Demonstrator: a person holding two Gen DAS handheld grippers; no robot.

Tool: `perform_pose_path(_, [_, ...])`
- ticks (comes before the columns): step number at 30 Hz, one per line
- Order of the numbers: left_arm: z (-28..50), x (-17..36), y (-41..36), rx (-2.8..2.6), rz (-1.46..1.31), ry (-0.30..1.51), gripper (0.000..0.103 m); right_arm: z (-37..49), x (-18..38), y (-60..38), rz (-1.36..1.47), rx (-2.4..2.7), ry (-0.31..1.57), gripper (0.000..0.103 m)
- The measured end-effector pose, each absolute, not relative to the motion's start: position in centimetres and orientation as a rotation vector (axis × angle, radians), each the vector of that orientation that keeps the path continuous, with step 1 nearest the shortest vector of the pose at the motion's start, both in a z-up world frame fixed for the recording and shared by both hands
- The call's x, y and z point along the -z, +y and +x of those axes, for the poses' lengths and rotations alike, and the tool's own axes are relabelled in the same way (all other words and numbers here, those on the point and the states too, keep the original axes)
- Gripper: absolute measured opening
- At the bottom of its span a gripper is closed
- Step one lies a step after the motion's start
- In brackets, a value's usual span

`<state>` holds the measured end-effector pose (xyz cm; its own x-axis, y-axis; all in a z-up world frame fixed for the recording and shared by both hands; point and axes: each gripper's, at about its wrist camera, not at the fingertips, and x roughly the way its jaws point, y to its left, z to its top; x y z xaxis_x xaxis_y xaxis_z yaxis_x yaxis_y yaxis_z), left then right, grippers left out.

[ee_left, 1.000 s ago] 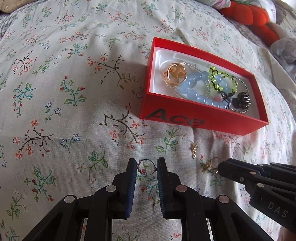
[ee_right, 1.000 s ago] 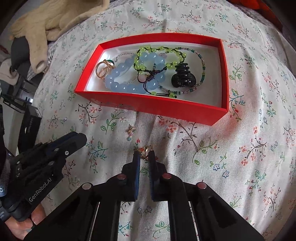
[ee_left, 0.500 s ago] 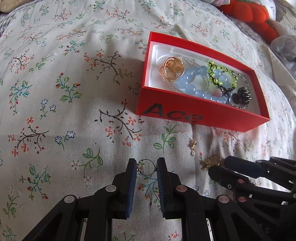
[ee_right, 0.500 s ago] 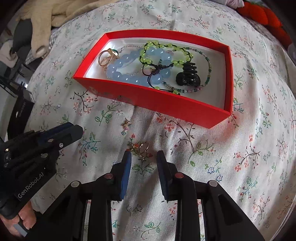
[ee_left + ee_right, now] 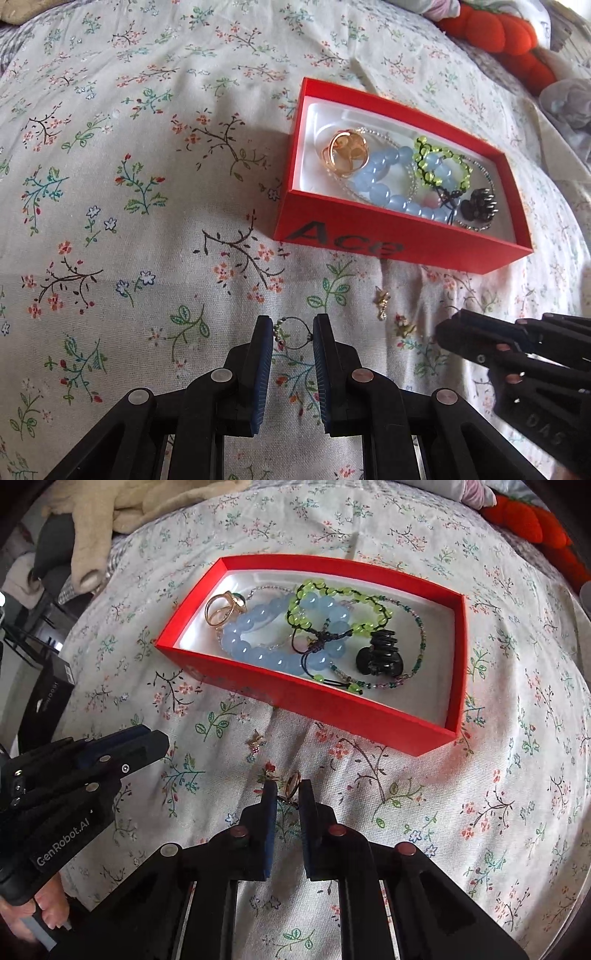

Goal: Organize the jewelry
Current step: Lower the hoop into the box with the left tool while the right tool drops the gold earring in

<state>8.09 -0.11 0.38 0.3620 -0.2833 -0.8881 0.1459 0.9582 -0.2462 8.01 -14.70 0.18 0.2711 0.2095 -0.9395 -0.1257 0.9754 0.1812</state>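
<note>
Right gripper (image 5: 283, 794): fingers close together, gold ring (image 5: 293, 781) standing on edge between the tips; contact looks likely, a firm pinch cannot be confirmed. Left gripper (image 5: 293, 334): fingers apart, straddling a thin wire ring (image 5: 293, 334) lying flat on the floral cloth (image 5: 110, 221). A small gold charm (image 5: 382, 301) lies loose between both tools and the box. Red box (image 5: 456, 686) sits straight ahead, beyond both; bracelets already inside

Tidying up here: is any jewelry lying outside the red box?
Yes. A small gold charm lies loose on the bedspread before the red box; the other pieces outside sit between the tongs.
</note>
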Motion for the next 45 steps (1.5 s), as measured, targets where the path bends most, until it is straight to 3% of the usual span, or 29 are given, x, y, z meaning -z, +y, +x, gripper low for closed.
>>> perform_pose_path(18, [9.3,-4.0,-1.6,0.380,-0.246,0.957,0.017,6.9,-5.7,-21.3,0.333,-0.180,1.035,0.012])
perform_pose_path(34, [11.3,-2.7,-5.4,0.393,-0.139,0.878,0.018,8.3,-4.9,-22.9,0.350,-0.174,1.034,0.013])
perform_pose_path(36, [11.3,-2.7,-5.5,0.395,-0.132,0.877,0.021,8.3,-4.9,-23.0,0.356,-0.174,1.034,0.013])
perform_pose_path(38, [11.2,-2.9,-5.4,0.393,-0.139,0.877,0.037,8.3,-4.9,-23.1,0.362,-0.177,1.035,0.013])
perform_pose_path(45, [9.7,-4.0,-4.3,0.352,-0.127,0.880,0.046,8.1,-4.8,-22.8,0.373,-0.192,1.044,0.013])
